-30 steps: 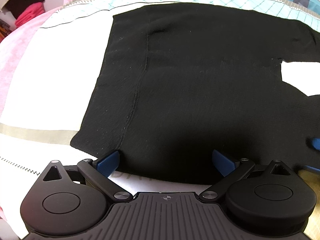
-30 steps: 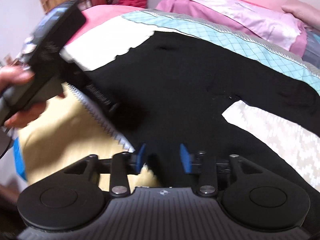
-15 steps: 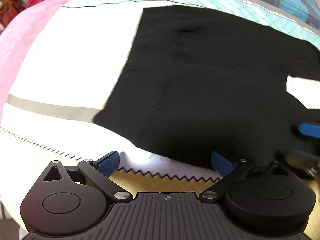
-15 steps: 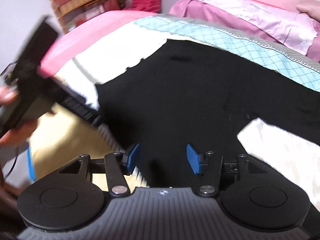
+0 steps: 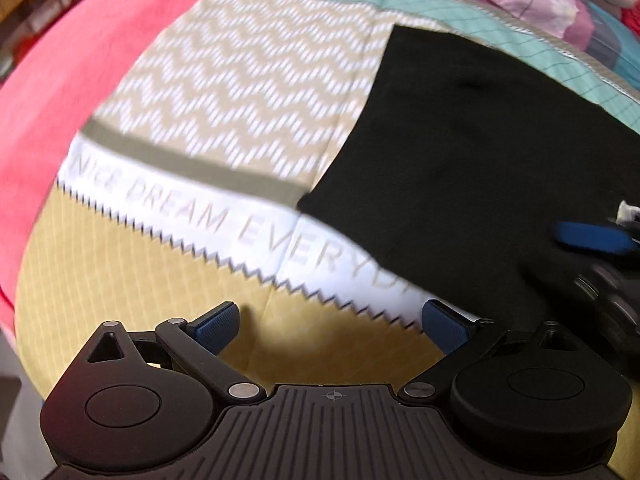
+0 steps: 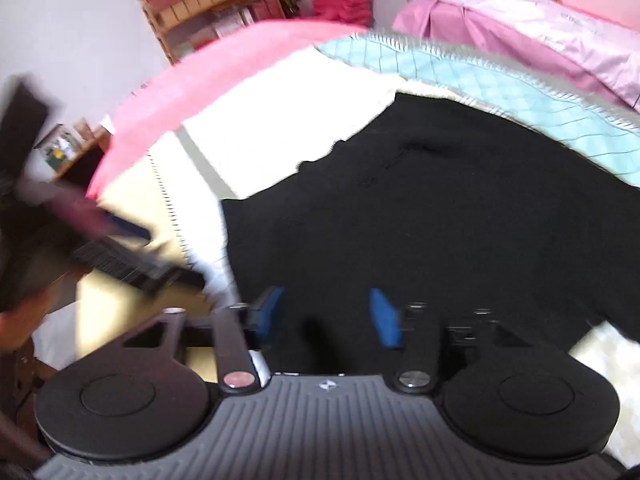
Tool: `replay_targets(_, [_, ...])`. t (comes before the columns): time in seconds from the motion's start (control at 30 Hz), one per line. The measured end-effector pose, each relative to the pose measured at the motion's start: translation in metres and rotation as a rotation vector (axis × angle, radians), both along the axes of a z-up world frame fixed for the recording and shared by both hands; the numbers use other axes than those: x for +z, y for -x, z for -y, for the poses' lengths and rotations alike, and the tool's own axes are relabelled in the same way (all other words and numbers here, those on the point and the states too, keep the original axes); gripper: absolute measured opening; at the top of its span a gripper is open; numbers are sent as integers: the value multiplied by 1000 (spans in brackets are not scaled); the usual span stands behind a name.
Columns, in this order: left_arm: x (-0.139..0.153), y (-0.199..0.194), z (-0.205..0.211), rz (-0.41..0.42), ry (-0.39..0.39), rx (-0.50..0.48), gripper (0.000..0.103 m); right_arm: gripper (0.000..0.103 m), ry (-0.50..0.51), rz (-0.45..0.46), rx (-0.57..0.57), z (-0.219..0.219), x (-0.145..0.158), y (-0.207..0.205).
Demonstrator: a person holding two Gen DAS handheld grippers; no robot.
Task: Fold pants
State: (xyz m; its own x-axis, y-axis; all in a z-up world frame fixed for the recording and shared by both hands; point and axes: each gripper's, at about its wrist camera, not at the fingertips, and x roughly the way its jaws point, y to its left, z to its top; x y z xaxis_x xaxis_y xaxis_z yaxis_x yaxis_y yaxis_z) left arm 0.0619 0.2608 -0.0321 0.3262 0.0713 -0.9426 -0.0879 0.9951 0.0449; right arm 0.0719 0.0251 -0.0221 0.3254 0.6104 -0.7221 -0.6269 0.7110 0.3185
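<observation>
Black pants [image 5: 460, 160] lie flat on a patterned quilt, waist end toward the left. My left gripper [image 5: 331, 324] is open wide above the yellow and white part of the quilt, just left of the pants' near corner, with nothing between its pads. My right gripper [image 6: 327, 312] hovers over the near part of the pants [image 6: 440, 220], and its jaws are closing. Black fabric lies under the gap; the blurred pads do not visibly press on it. The right gripper's blue fingers [image 5: 588, 236] show at the left view's right edge. The left gripper [image 6: 120, 264] appears blurred at the right view's left edge.
The quilt [image 5: 240, 80] has zigzag, white lettered and yellow bands, with a teal strip [image 6: 500, 96] beyond the pants. A pink blanket [image 5: 60, 100] lies left, purple bedding [image 6: 520, 28] is at the back, and a wooden shelf [image 6: 208, 4] stands by the wall. A hand [image 6: 16, 328] holds the left gripper.
The left gripper has slid left off the pants' near edge onto bare quilt and rolled. The right gripper has moved over the pants; its jaws widened, then narrowed.
</observation>
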Motion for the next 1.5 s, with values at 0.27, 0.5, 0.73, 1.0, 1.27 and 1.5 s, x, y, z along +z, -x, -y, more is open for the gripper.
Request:
replay_targets(0.27, [-8,16,-28,-9,4,55,103,49,-139,-26,139,-22,9,-35])
replay_targets(0.5, [2,20,-26,27,1,49,103,59,-9,72,109,-74,-27,-73])
replay_targets(0.73, [17,11,-4,108,-25,-54,103,64,-27,197,76,-48,26,-81])
replay_targets(1.0, [-6,-31,44,116,-3,-152,103,82,123,151,34,-90,-10,-134])
replay_targets(1.27, [-27,-40,43,42,11,-149,103,93,121,56,-149,-17,-25,-140])
replay_targets(1.5, [11,-50,54,118,-12,-149,103,94,-35,108,-175,17,9,-121])
